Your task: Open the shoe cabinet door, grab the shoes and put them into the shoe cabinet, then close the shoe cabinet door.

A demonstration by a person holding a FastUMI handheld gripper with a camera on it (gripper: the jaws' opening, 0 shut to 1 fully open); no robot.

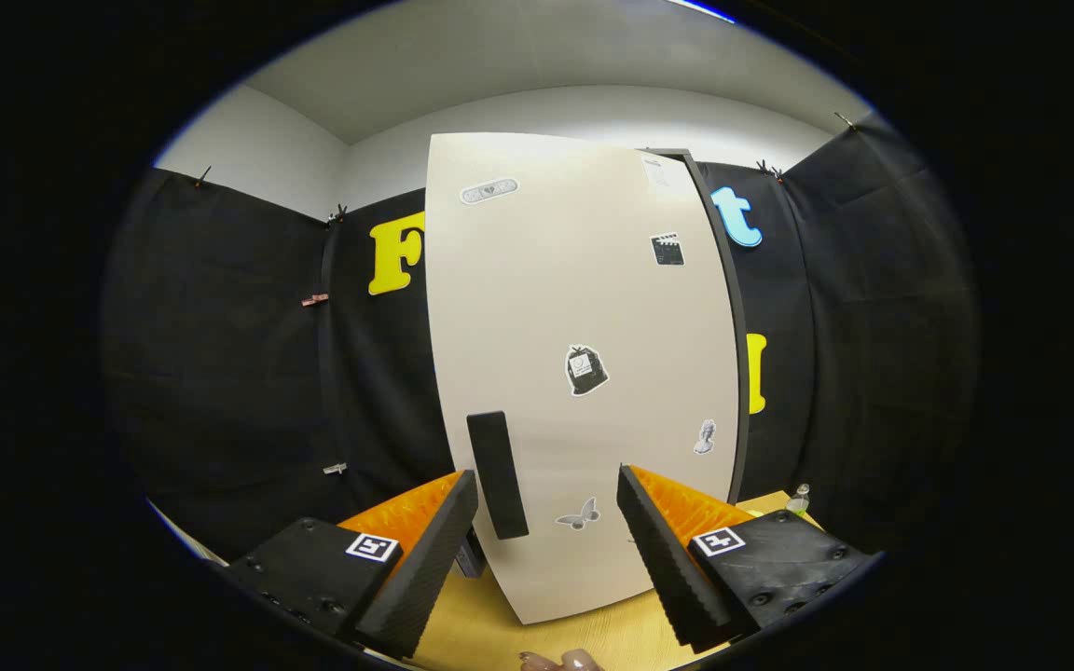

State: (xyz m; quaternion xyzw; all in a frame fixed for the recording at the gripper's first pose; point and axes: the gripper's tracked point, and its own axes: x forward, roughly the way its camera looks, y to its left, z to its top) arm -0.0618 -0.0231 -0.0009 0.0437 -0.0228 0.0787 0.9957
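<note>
- Right, gripper [548,550] is spread wide, nothing between the fingers, neither one touching anything.
- Shoe cabinet door [584,373] stands straight ahead, pale tall panel. Its long axis is vertical, leaning slightly in this fisheye view.
- Dark frame edge [731,326] of the cabinet shows along the door's right side. Door looks shut or very nearly shut against it; I can't tell if a gap is there.
- Key relation: door handle [497,475] is a dark vertical bar low on the door near its left edge. It sits just ahead of the left finger's tip [462,503], inside the open gap but well off-centre toward the left finger.
- Handle's long axis runs up-down, tilted a little with its top toward the left. The finger gap runs across that axis, so the fingers stand either side of the bar's width.
- Handle left and frame edge right suggests hinges on the right, so the door would swing from the handle side. That is a judgement only.
- Shoes: can't locate them. A small dark thing [470,557] sits low behind the left finger, unidentifiable.
- Stage is ambiguous: a shut door with the handle lined up fits both about-to-open and just-closed.
- Wooden tabletop [500,634] lies under the door's foot; a person's fingertips [560,662] show below it, and a small bottle [799,500] stands off to the right.
</note>
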